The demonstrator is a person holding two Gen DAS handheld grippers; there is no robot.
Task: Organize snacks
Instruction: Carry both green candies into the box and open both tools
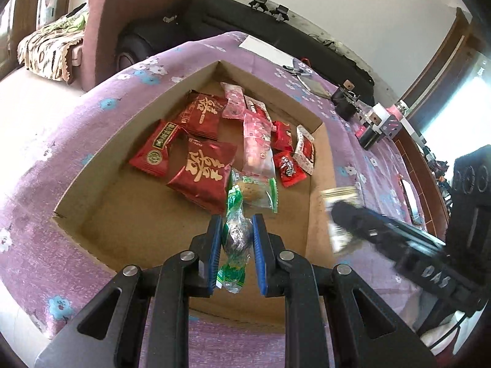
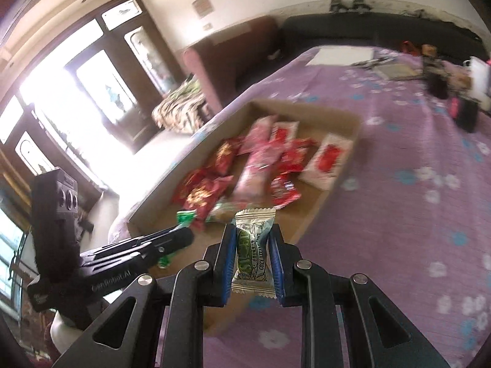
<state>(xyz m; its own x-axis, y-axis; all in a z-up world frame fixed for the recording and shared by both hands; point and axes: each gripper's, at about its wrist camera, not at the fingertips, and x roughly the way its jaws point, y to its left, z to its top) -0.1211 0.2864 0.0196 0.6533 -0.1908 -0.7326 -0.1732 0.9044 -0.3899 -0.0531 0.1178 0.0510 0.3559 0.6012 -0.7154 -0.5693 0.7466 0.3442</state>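
Note:
A shallow cardboard box [image 1: 92,165] lies on a purple flowered cloth and holds several snack packets: red ones [image 1: 202,174], pink ones [image 1: 257,144] and a clear green-edged one [image 1: 256,191]. My left gripper [image 1: 236,242] is shut on a green and clear wrapped snack [image 1: 235,239], held over the box's near part. My right gripper [image 2: 253,260] is shut on a white and green candy packet [image 2: 252,254], held above the box's near corner [image 2: 303,230]. The right gripper also shows, blurred, in the left wrist view [image 1: 340,211], and the left gripper in the right wrist view [image 2: 181,236].
The purple cloth [image 2: 414,214] covers a table. Tools, a sheet of paper [image 1: 267,50] and small dark objects [image 1: 368,135] lie along its far side. A pink armchair [image 1: 129,9] and black bags [image 1: 245,21] stand beyond the table by the wall.

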